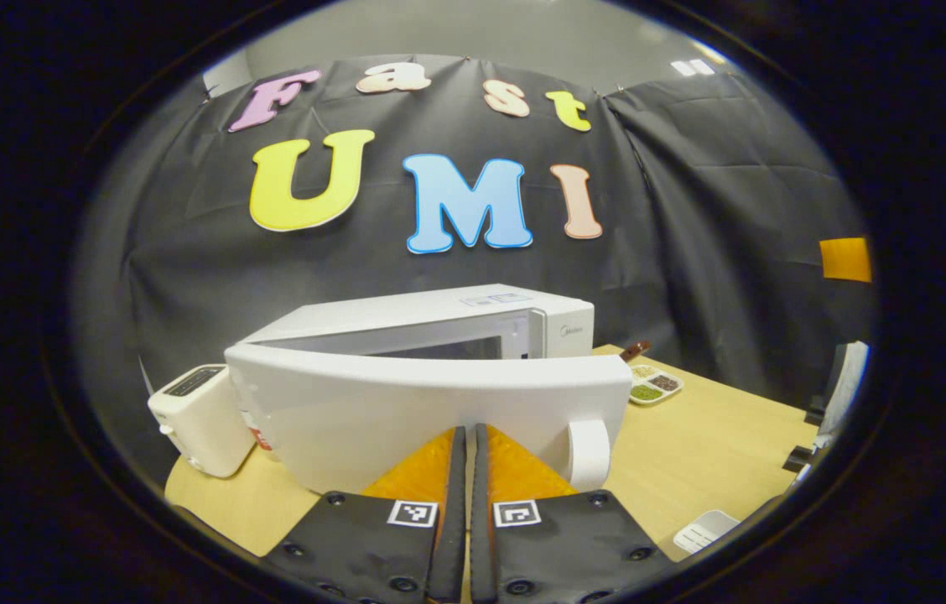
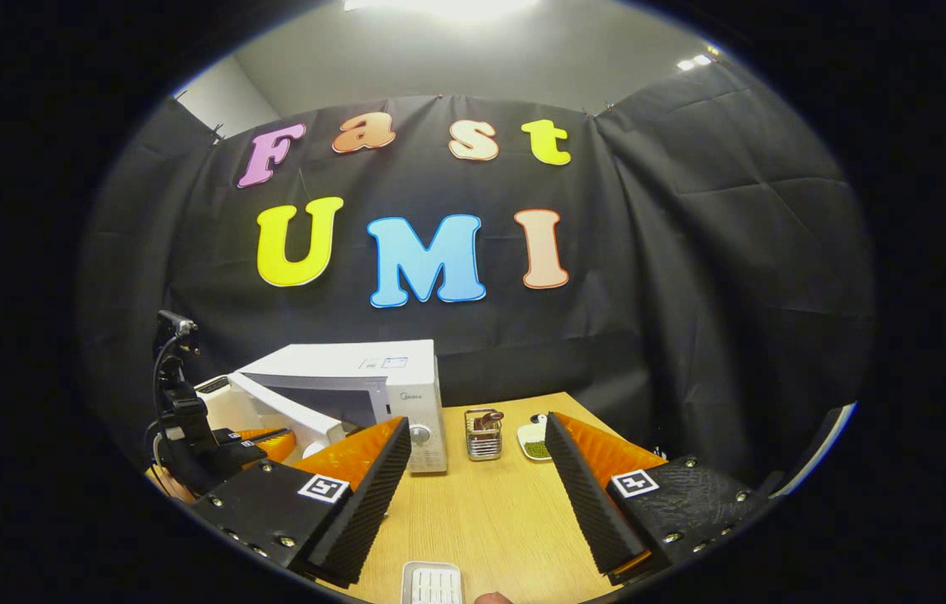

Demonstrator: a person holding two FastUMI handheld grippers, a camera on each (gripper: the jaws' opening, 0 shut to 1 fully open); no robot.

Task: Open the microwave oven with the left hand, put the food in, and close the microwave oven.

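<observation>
Standing on the wooden table (image 2: 490,520): white microwave oven (image 2: 372,377), its door (image 1: 431,411) swung partly open toward the left gripper (image 1: 467,436). Left gripper's fingers are pressed together with nothing between them, tips right at the door's outer face (actual contact cannot be told). Right gripper (image 2: 473,470) is spread wide, empty, over the table. Beside the microwave: white toaster (image 1: 200,415), wire holder (image 2: 483,434), sectioned dish (image 1: 653,384). Food tray (image 2: 433,583) lies at the near table edge.
</observation>
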